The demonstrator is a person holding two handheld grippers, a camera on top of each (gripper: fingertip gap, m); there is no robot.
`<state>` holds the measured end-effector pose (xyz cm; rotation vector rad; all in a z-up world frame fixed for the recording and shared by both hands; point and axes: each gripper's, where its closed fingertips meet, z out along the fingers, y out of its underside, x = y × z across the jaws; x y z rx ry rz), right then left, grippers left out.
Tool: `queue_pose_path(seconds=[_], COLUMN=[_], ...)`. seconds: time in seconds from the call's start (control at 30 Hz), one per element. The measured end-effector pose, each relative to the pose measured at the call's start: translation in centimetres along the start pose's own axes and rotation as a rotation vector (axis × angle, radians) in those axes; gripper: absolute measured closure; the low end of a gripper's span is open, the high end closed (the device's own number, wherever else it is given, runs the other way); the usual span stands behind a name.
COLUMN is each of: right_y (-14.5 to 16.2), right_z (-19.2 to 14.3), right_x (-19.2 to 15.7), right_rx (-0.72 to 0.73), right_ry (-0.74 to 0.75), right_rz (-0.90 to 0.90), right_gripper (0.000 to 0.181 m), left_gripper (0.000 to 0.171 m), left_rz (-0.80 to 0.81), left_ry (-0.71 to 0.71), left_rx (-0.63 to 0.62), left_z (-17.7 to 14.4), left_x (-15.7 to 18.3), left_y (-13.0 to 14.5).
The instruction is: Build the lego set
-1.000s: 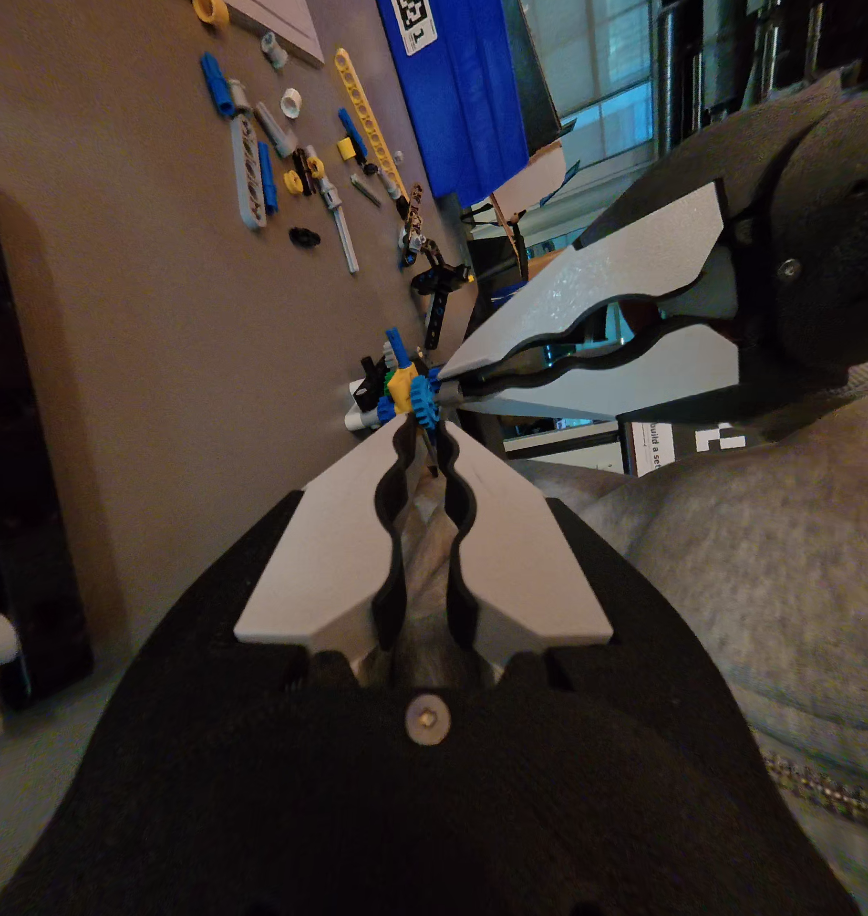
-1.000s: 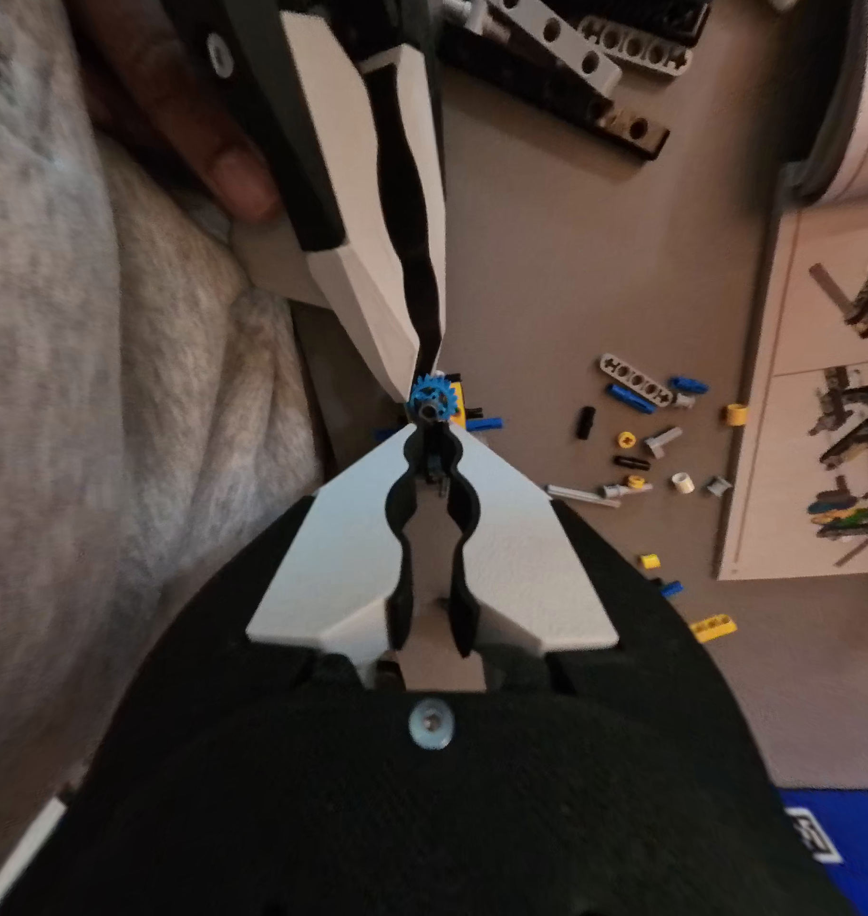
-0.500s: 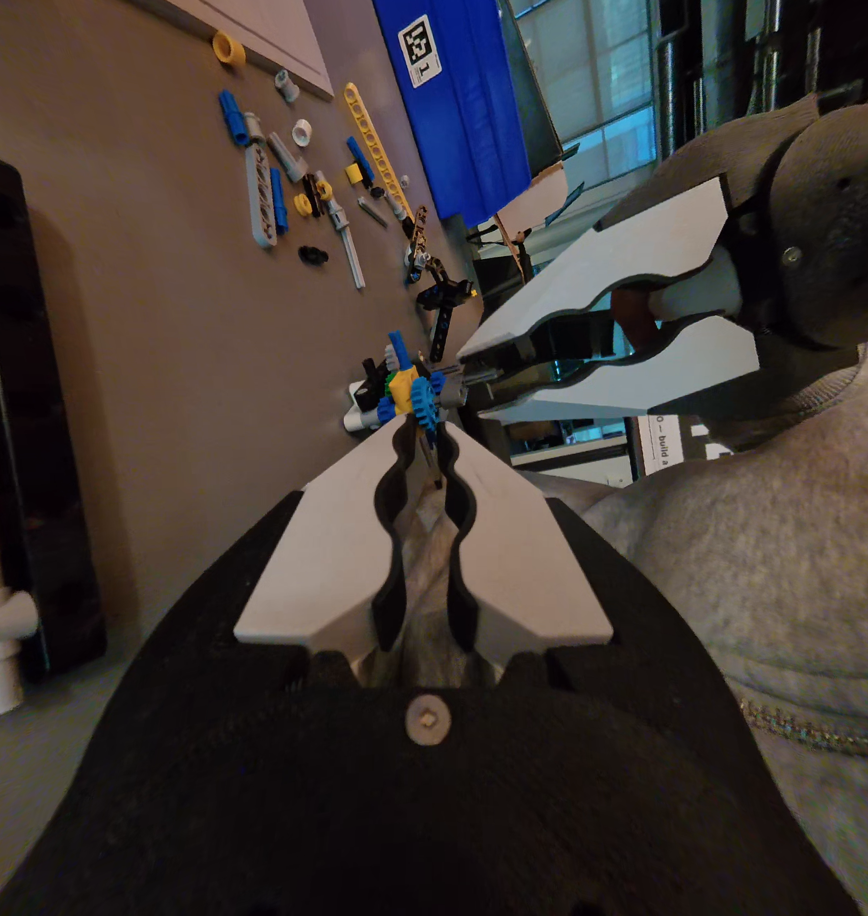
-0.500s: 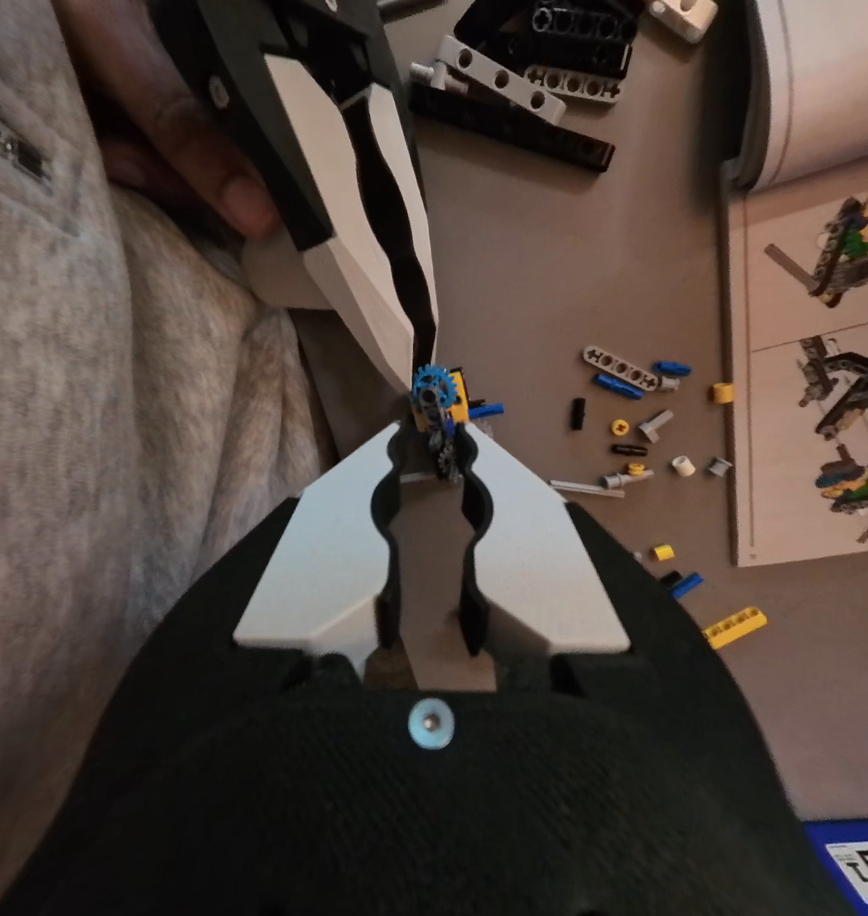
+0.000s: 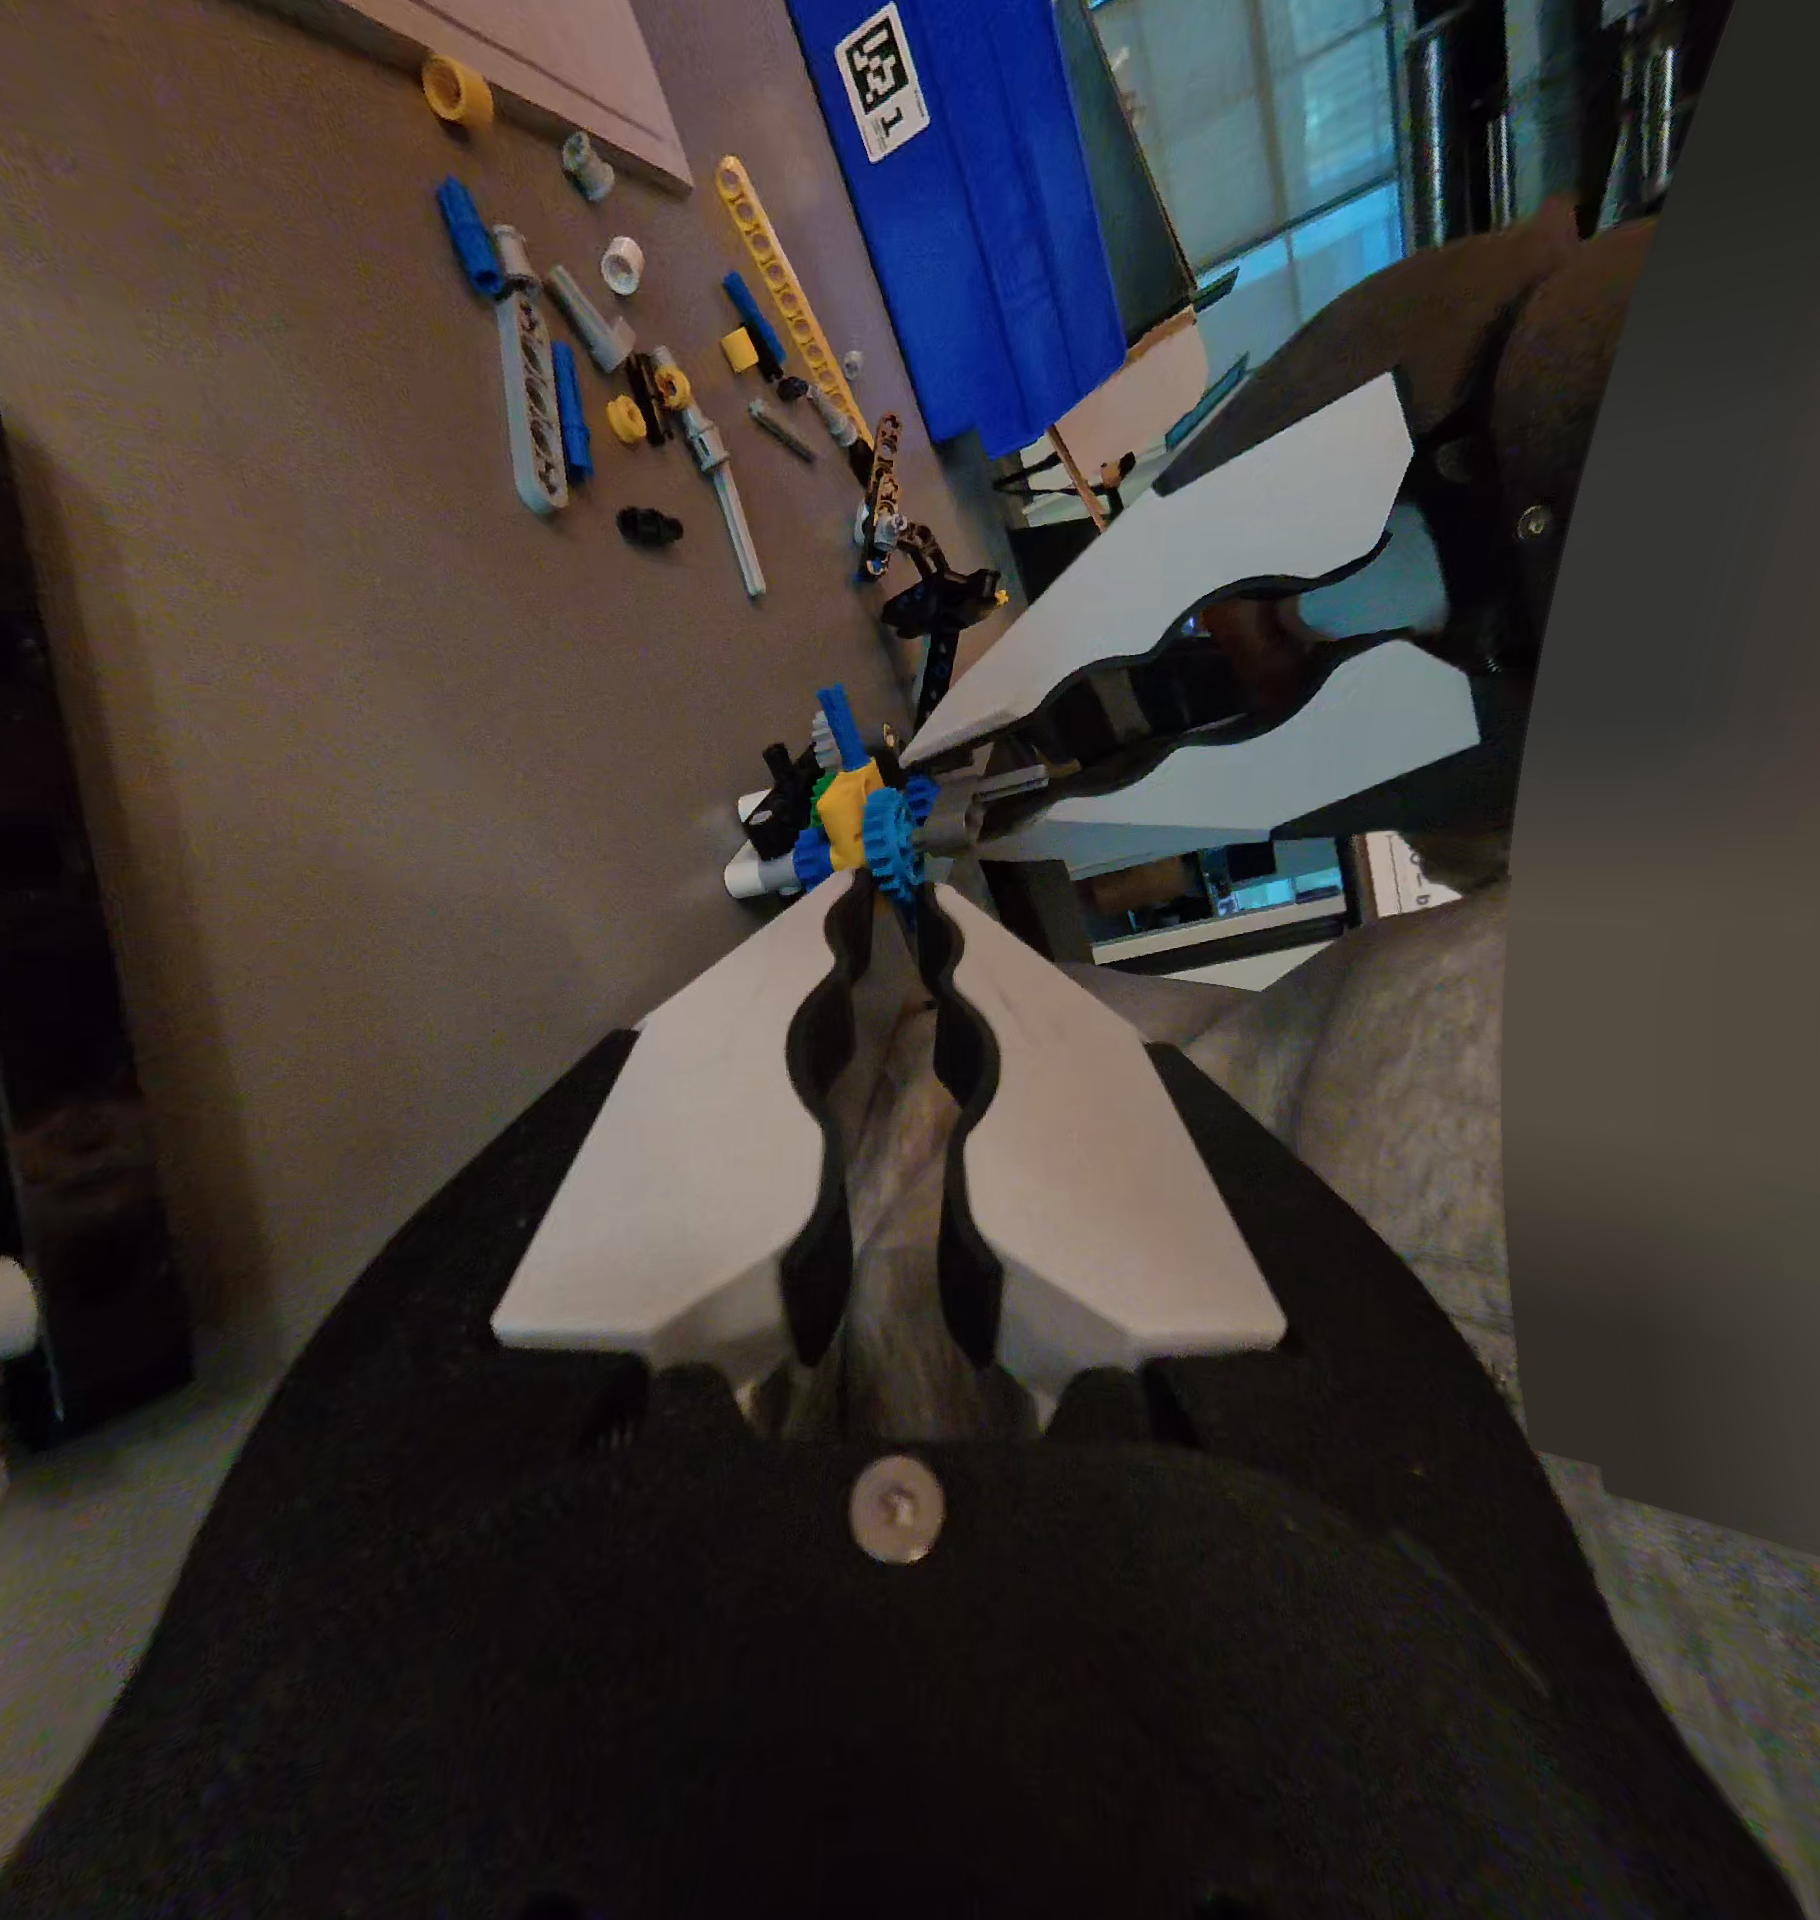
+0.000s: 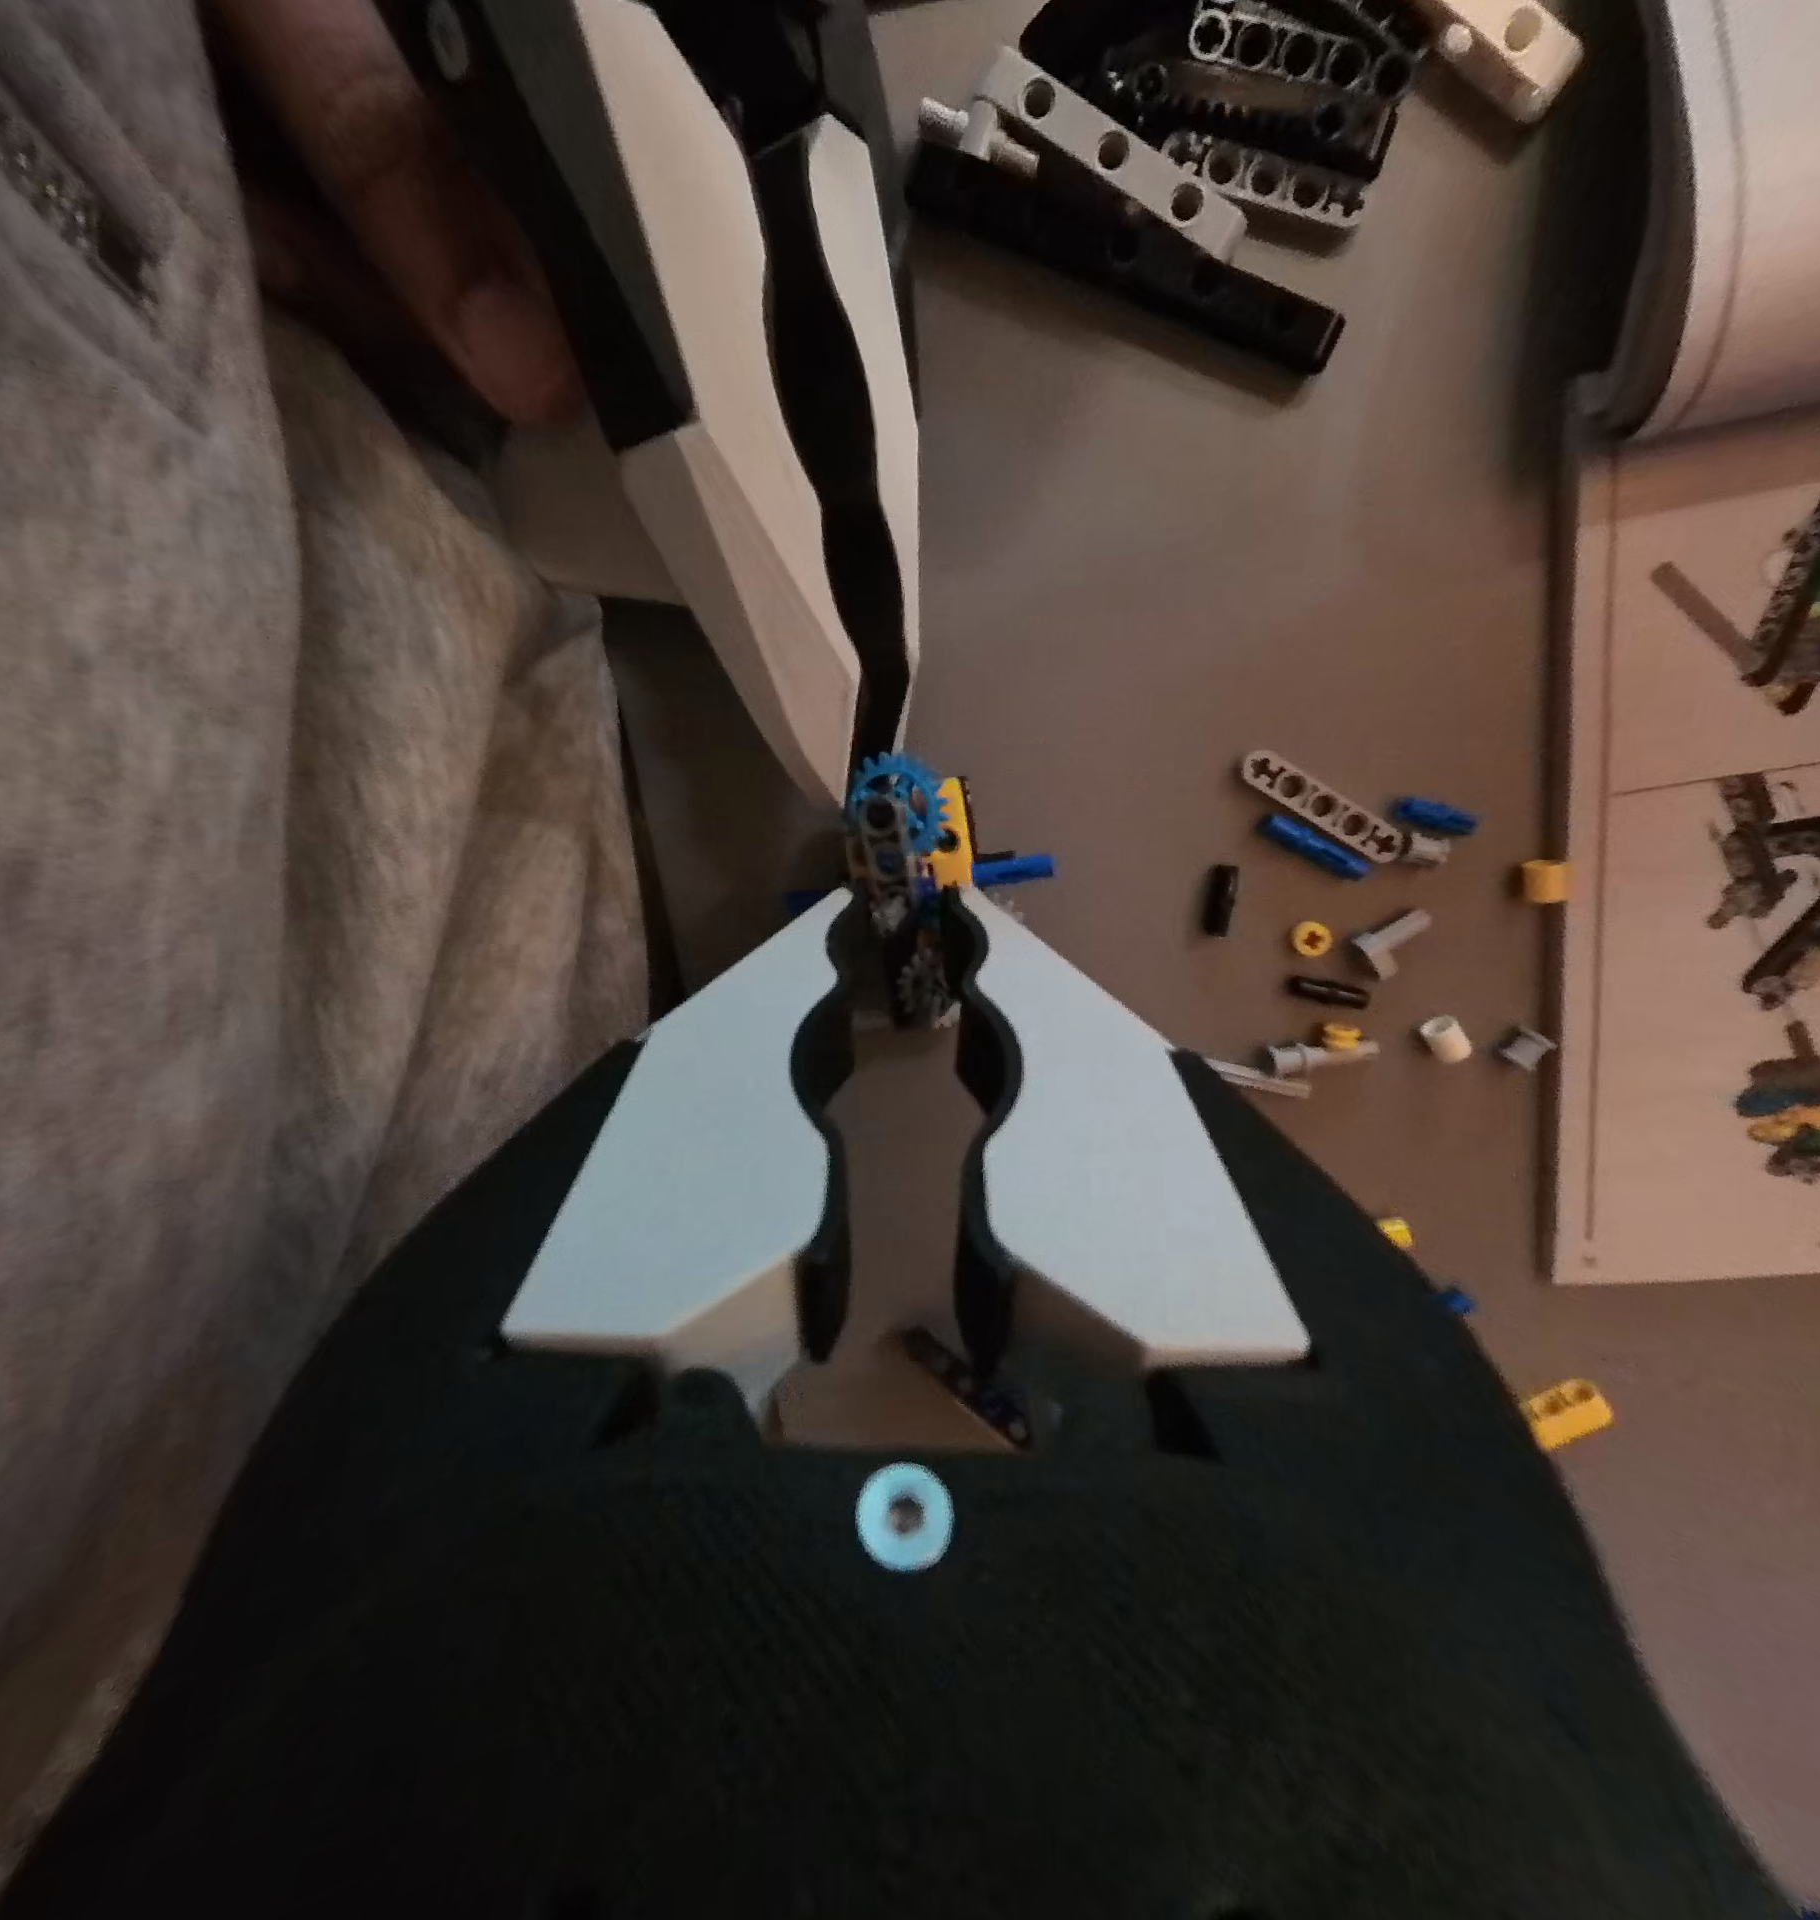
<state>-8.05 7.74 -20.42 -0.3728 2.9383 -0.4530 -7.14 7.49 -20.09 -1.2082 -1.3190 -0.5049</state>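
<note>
Two handheld grippers meet at a small lego assembly held just above a grey-brown table.

The left gripper (image 5: pixel 890 899) has its jaws closed narrowly on the lego assembly (image 5: pixel 849 810), a yellow and blue cluster with a blue gear (image 5: pixel 890 831) at the near end. The right gripper (image 6: pixel 901 914) pinches a dark grey beam (image 6: pixel 890 831) that lies across the gear, its jaws also narrow. Loose pieces lie scattered on the table (image 5: pixel 314 675) beyond, among them a long yellow beam (image 5: pixel 781 281) and a grey beam (image 5: pixel 532 405). An open instruction booklet (image 6: pixel 1716 831) lies at the far right. A grey sweater (image 6: pixel 210 831) fills the left side.
</note>
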Motion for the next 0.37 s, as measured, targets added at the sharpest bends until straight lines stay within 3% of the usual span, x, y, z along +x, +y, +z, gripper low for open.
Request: queue_pose_path(seconds=[0.37], right_y=[0.1], right_z=[-0.02], right_x=[0.02], right_rx=[0.031], right_ry=[0.012], right_rz=[0.102], right_gripper=[0.17], left_gripper=[0.166], left_rz=[0.016], left_ry=[-0.003], left_rx=[-0.009], left_z=[0.07], left_x=[0.05], left_y=[0.16])
